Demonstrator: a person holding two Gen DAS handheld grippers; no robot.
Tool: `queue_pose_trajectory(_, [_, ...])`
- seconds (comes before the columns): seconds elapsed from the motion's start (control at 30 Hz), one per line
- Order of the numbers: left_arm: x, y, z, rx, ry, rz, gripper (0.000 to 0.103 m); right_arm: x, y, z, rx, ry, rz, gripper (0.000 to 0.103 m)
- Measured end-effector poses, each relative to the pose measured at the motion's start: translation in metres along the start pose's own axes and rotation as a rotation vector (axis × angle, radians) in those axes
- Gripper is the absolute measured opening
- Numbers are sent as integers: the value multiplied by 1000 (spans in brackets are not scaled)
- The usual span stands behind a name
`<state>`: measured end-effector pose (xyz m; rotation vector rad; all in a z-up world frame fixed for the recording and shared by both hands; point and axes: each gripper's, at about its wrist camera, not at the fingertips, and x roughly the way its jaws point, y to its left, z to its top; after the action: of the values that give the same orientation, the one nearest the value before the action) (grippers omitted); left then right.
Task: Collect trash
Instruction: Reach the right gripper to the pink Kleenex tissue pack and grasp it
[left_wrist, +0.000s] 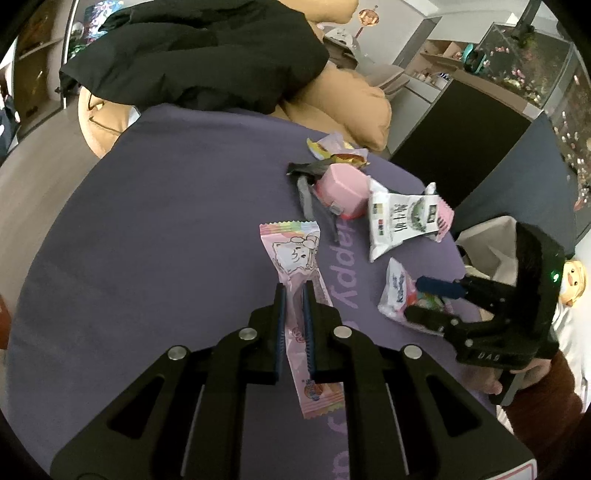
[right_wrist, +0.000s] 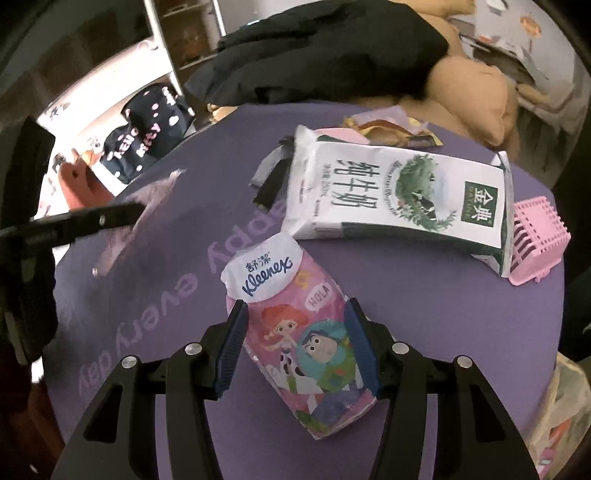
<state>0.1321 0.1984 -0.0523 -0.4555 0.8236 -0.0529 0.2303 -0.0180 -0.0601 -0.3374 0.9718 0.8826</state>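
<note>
My left gripper (left_wrist: 293, 291) is shut on a long pink snack wrapper (left_wrist: 295, 254) with a cat drawing, over the purple table (left_wrist: 147, 240). My right gripper (right_wrist: 295, 314) straddles a pink Kleenex tissue pack (right_wrist: 295, 332); its blue pads (right_wrist: 232, 347) touch both sides of the pack. In the left wrist view the right gripper (left_wrist: 417, 299) holds that pack (left_wrist: 397, 291) near the table's right edge. A crushed white milk carton (right_wrist: 399, 195) lies beyond it and also shows in the left wrist view (left_wrist: 402, 218).
A pink plastic box (left_wrist: 343, 188), a dark strap (left_wrist: 314, 195) and crumpled wrappers (left_wrist: 340, 151) lie at the table's far side. A small pink basket (right_wrist: 535, 240) sits at the right edge. A black jacket (left_wrist: 199, 55) lies on tan cushions behind. A bag (left_wrist: 487, 247) hangs off the right.
</note>
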Motion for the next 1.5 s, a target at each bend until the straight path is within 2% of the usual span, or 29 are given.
queue_pose_trajectory(0.17, [0,0,-2,-5,0,-16,8,-2,-4,-3,1,10,27,51])
queue_pose_trajectory(0.27, [-1,0,-4,-5,2,-21,8,-4,-1,-5,-1,14,7,51])
queue_pose_trajectory(0.47, [1,5,-5,-32,2,-28,8,-3,21,-10,-79,41,-135,51])
queue_pose_trajectory(0.63, [5,6,-7,-44,13,-41,8,-15,7,-16,27,40,-234,50])
queue_pose_trajectory(0.7, [8,3,-9,-39,19,-45,8,-22,-5,-23,90,32,-201,50])
queue_pose_trajectory(0.77, [12,1,-11,-36,27,-51,8,-31,-18,-31,163,-4,-87,51])
queue_pose_trajectory(0.8, [13,0,-12,-36,31,-52,8,-35,-22,-36,180,-16,-48,51])
queue_pose_trajectory(0.87, [16,-1,-13,-35,40,-52,8,-36,-21,-40,162,-25,-27,51])
queue_pose_trajectory(1.17, [19,-6,-17,-23,51,-44,8,-26,10,-39,-74,16,-158,53])
queue_pose_trajectory(1.4, [19,-7,-18,-15,57,-49,8,-25,10,-34,-67,30,-151,53])
queue_pose_trajectory(1.5, [19,-8,-19,-16,61,-50,8,-42,17,-25,-93,-42,-62,53])
